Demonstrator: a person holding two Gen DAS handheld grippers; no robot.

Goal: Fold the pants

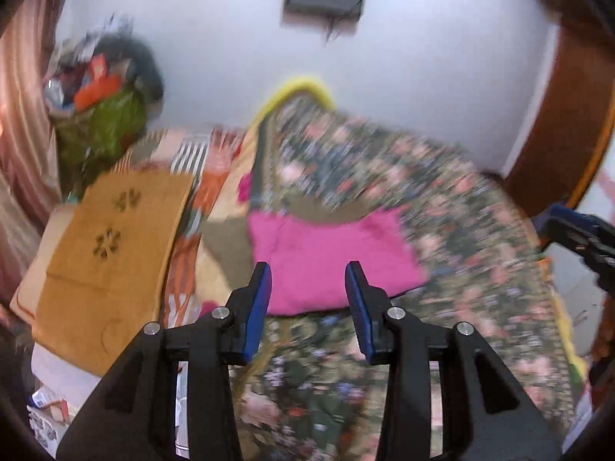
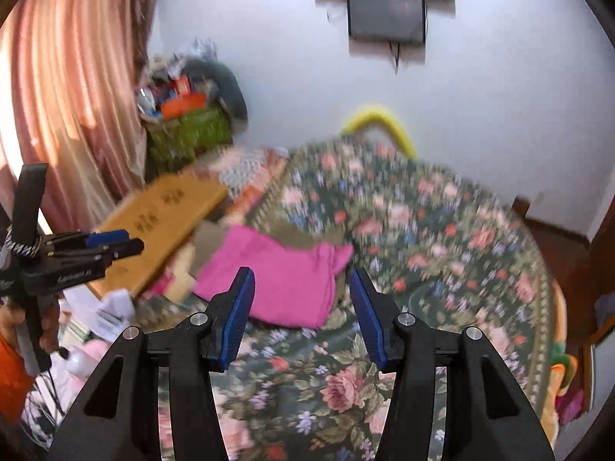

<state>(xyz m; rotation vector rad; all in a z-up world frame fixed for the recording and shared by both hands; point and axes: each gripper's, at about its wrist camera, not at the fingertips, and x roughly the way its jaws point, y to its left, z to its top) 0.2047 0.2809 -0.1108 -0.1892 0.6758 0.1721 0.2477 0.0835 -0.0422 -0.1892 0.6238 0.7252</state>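
The pink pants (image 1: 326, 257) lie folded into a compact rectangle on the floral bedspread (image 1: 442, 199). They also show in the right wrist view (image 2: 284, 276). My left gripper (image 1: 307, 288) is open and empty, held above the near edge of the pants. My right gripper (image 2: 300, 296) is open and empty, above the near right part of the pants. The left gripper shows at the left of the right wrist view (image 2: 115, 244). The right gripper shows at the right edge of the left wrist view (image 1: 576, 238). Both views are blurred.
A flat brown cardboard box (image 1: 107, 253) lies left of the pants, also in the right wrist view (image 2: 165, 223). A green bag of clutter (image 2: 188, 130) stands by the pink curtain (image 2: 65, 88). A dark wall unit (image 2: 384, 0) hangs above the white wall.
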